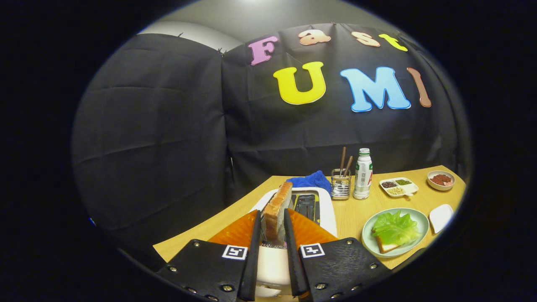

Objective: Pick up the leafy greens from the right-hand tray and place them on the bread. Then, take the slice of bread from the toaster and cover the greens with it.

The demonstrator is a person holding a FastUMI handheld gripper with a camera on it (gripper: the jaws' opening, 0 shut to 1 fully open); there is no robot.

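A wooden table (352,216) stood before a black cloth wall. At its near edge sat a white toaster (329,209), the landmark for everything else. A slice of bread (277,209) stood upright out of the toaster's nearer slot, and the gripper (272,235) had its two fingers (254,247) closed against the slice's flat faces, one on each side, gripping it above the toaster.

To the right of the toaster lay a pale green plate (369,241) holding another bread slice (388,246) with the leafy greens (394,228) already spread on top. Just behind the toaster lay a blue cloth (310,180), and beside that a wire holder with brown sticks (340,182) and a white bottle (363,174). Farther right of the toaster were a divided dish of small grains (398,186), a small bowl of reddish bits (440,180) and a small white dish (440,217).
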